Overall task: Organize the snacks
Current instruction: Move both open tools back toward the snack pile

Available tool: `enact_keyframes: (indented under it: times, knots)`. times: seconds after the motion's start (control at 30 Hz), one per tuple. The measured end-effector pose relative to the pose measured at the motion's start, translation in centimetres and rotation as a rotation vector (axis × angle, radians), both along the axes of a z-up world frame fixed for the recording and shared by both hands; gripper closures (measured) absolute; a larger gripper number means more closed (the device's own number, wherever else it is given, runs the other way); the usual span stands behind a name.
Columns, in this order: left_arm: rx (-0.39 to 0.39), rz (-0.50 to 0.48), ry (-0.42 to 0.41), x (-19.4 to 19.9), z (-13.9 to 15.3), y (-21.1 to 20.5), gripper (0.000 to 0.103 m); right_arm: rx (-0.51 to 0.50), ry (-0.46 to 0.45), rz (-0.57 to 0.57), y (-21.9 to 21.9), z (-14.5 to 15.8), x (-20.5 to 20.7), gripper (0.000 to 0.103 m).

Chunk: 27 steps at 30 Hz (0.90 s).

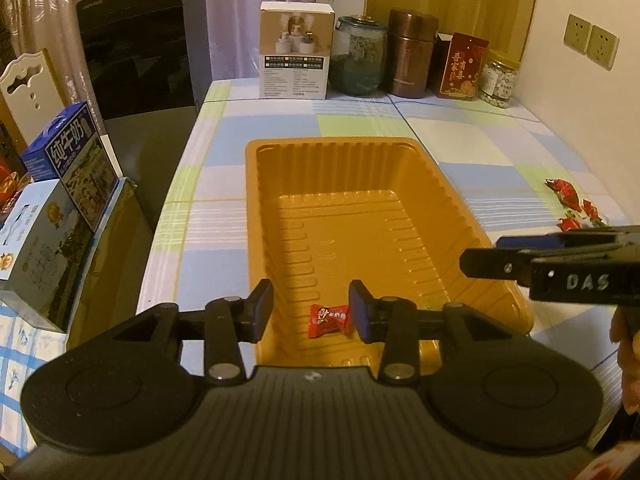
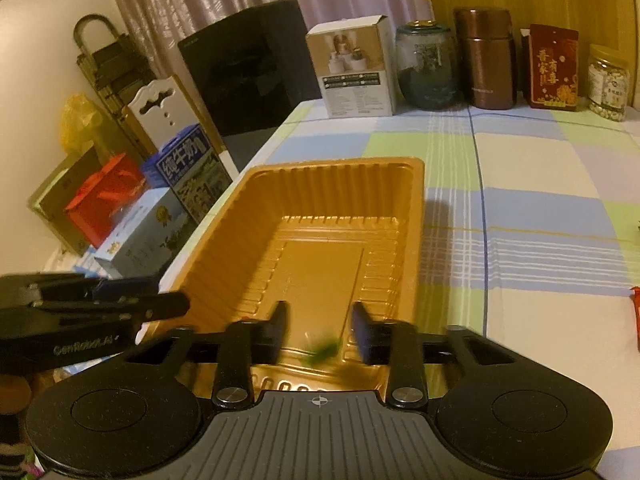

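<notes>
**Entry: wrapped sweets, gold tray**

A red-wrapped candy (image 1: 329,319) is seen lying on the floor of the gold plastic tray (image 1: 256,216), between the parted jaws of the left gripper (image 1: 311,310), untouched. A blurred green sweet (image 2: 325,349) is seen between the parted jaws of the right gripper (image 2: 320,330), apparently unheld. More red sweets (image 1: 576,210) lie on the checked tablecloth (image 1: 500,152). Judged light, crinkly, slippery; best pinched across the firm middle.

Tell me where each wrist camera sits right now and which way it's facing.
Left wrist: on the left tongs, looking down the gold tray at a red candy; the right tongs and a hand show at its right edge.
Right wrist: on the right tongs, above the tray's near end and a blurred green candy; left tongs at left.
Shared: tray, checked tablecloth, far containers.
</notes>
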<state>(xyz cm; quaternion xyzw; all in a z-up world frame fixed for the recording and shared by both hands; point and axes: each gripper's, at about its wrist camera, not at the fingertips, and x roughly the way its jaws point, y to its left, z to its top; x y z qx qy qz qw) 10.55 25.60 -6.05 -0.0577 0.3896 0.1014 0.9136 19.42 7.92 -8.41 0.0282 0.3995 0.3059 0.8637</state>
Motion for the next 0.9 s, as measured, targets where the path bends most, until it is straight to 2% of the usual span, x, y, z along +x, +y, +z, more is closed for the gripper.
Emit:
enact_keyframes:
  times: [0.13,0.27,0.43,0.9]
  knots:
    - [0.000,-0.002,-0.011,-0.6,0.7,-0.4,0.062,0.011,-0.015,-0.021,-1.0,1.0,-0.4,0.046]
    - [-0.010,-0.009,-0.026,-1.0,1.6,-1.4,0.055,0.012,-0.023,-0.066,-3.1,2.0,-1.3,0.046]
    - [-0.016,-0.021,-0.046,-1.5,2.8,-3.3,0.055,0.000,-0.043,-0.147,-6.6,3.6,-3.1,0.046]
    - [-0.046,-0.159,-0.100,-1.7,5.3,-13.1,0.048,-0.024,-0.104,-0.349,-17.2,7.5,-7.9,0.044]
